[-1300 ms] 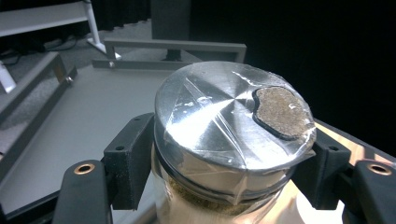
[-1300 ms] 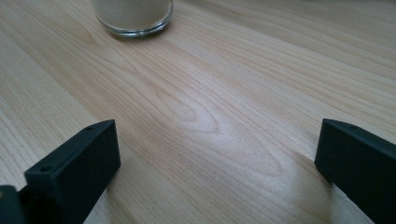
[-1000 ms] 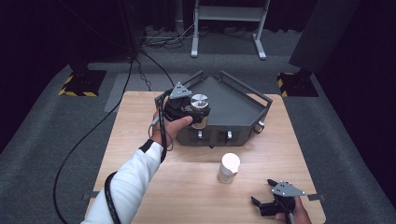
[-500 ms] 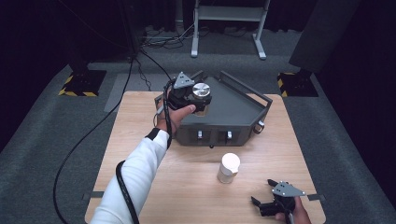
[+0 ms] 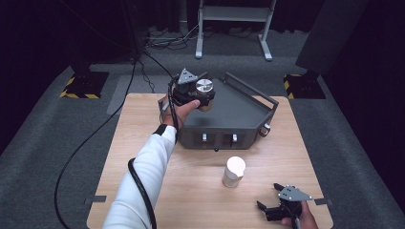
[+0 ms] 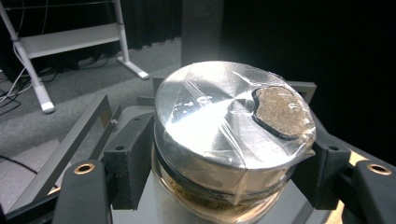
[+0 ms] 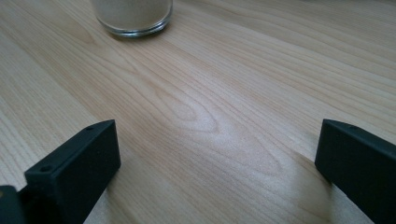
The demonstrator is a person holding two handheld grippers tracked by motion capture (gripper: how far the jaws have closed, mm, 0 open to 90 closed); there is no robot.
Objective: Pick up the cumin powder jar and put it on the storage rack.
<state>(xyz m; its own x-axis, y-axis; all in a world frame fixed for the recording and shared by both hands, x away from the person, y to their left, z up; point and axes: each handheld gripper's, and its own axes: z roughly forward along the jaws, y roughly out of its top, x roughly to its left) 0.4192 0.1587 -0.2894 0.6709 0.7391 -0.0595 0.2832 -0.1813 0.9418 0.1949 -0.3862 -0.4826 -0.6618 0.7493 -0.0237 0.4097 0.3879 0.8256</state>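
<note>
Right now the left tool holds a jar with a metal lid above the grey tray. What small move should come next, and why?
Probably lower the left tool gently until the jar rests on the grey tray, then open. Its jaws clamp the jar just under the metal lid, and the jar seems to hang over the tray's back left corner. The right tool is open near the table's front edge, so it cannot help.

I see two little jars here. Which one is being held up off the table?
The jar with the shiny metal lid, clamped in the left gripper above the grey tray. The white-topped jar stands free on the wooden table, untouched.
</note>
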